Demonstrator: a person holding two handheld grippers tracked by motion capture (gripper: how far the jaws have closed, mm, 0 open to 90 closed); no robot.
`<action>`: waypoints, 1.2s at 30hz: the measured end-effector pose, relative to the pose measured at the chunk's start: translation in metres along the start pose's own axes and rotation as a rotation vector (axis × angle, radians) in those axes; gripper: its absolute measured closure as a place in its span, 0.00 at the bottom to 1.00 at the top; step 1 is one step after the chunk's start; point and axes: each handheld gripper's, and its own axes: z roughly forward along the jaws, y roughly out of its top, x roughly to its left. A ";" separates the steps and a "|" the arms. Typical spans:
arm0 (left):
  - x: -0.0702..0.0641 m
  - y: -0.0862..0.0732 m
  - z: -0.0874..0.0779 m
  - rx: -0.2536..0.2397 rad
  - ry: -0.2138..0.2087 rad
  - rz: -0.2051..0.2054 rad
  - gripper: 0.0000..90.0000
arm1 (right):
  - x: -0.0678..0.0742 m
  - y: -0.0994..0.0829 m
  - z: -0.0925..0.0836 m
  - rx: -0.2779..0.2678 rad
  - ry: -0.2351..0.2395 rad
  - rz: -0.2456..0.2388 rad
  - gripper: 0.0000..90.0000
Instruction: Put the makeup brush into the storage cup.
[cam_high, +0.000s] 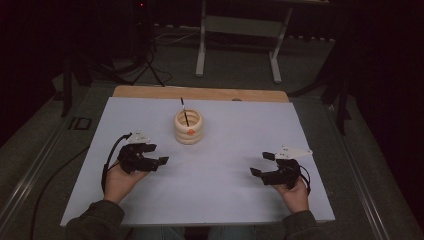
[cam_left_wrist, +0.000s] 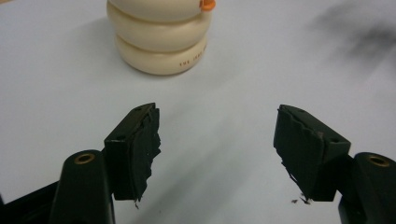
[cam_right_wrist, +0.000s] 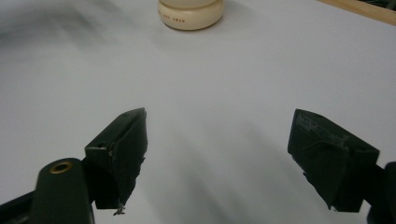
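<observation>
A cream ribbed holder (cam_high: 188, 127) made of stacked rings stands at the middle back of the white board, with a thin black pen (cam_high: 184, 110) standing in it and an orange spot on its front. My left gripper (cam_high: 156, 154) is open at the left, below and left of the holder (cam_left_wrist: 159, 37), with nothing between its jaws. My right gripper (cam_high: 262, 164) is open at the right front, also with nothing between its jaws. Far ahead of the right gripper's jaws sits the base of the holder (cam_right_wrist: 190, 14).
The white board (cam_high: 225, 200) lies on a wooden table whose edge (cam_high: 200, 93) shows at the back. A metal stand (cam_high: 240, 30) and a tripod (cam_high: 145, 55) are on the floor beyond. A cable (cam_high: 107, 160) trails from the left gripper.
</observation>
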 end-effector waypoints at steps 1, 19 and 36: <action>-0.001 -0.001 -0.001 0.001 0.000 0.004 0.34 | 0.000 0.000 0.000 0.001 0.000 0.001 0.22; -0.014 -0.019 -0.010 -0.027 0.009 0.011 0.32 | 0.003 -0.003 0.000 0.009 0.001 0.002 0.22; -0.019 -0.037 -0.019 -0.040 0.017 0.007 0.30 | 0.007 -0.005 0.001 0.022 0.008 -0.007 0.21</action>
